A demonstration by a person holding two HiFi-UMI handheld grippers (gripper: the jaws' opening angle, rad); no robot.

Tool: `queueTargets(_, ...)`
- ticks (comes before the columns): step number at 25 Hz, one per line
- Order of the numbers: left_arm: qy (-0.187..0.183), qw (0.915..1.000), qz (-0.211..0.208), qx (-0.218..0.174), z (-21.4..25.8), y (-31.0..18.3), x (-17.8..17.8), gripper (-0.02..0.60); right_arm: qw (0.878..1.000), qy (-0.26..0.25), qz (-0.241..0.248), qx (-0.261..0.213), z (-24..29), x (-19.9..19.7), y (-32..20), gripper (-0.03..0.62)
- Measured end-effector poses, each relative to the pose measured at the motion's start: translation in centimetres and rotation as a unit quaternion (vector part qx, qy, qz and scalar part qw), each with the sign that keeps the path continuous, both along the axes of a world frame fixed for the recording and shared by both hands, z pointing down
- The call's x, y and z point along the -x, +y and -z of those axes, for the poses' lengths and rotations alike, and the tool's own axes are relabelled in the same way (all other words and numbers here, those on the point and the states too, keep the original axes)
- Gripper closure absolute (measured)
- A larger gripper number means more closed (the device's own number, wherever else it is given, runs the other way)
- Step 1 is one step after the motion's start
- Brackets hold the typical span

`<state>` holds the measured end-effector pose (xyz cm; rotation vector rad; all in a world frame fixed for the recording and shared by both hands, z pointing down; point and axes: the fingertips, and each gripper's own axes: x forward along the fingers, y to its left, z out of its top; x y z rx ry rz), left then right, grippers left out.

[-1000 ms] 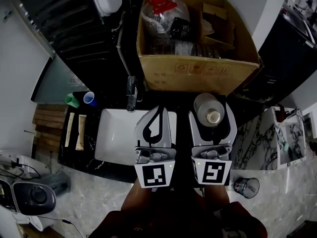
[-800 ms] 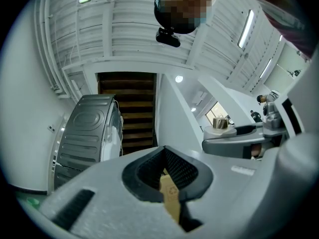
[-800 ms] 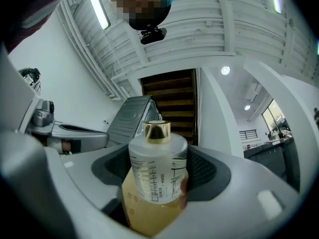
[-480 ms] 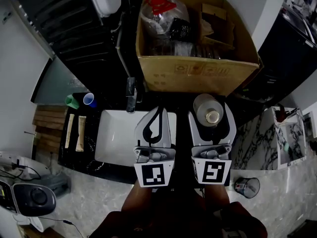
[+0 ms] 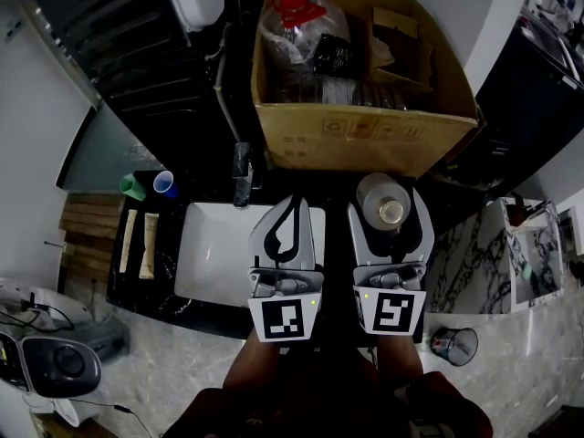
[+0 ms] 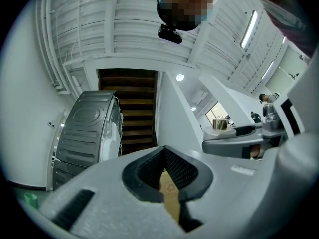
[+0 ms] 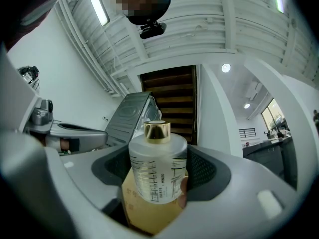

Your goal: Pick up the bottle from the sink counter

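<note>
A frosted bottle (image 5: 386, 199) with a gold cap (image 7: 157, 130) stands upright between the jaws of my right gripper (image 5: 391, 215), which is shut on its body (image 7: 158, 173). It is held in the air in front of the cardboard box, to the right of the sink. Beside it on the left, my left gripper (image 5: 286, 231) is shut with its tips touching and nothing held. In the left gripper view, that gripper (image 6: 165, 153) shows only a strip of cardboard through the gap between its pads. The right gripper's jaw with the gold cap shows at the right (image 6: 219, 125).
A large cardboard box (image 5: 365, 135) holds a big clear jug with a red cap (image 5: 294, 16). Below it lie a white sink (image 5: 214, 245) and a faucet (image 5: 242, 176). Green (image 5: 134, 185) and blue (image 5: 165, 182) cups stand left of it. A glass (image 5: 453, 343) stands on the marble counter at the right.
</note>
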<state>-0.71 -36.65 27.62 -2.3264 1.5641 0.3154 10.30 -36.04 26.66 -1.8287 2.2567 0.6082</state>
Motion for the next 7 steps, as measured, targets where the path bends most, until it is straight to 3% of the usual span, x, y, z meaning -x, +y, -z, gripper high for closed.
queueTargets(7,0.003,1.0,-0.002,-0.002,0.1,0.04,-0.08,0.578,1.0,0.003,-0.002,0.015,-0.82,-0.08,-0.49,0.264)
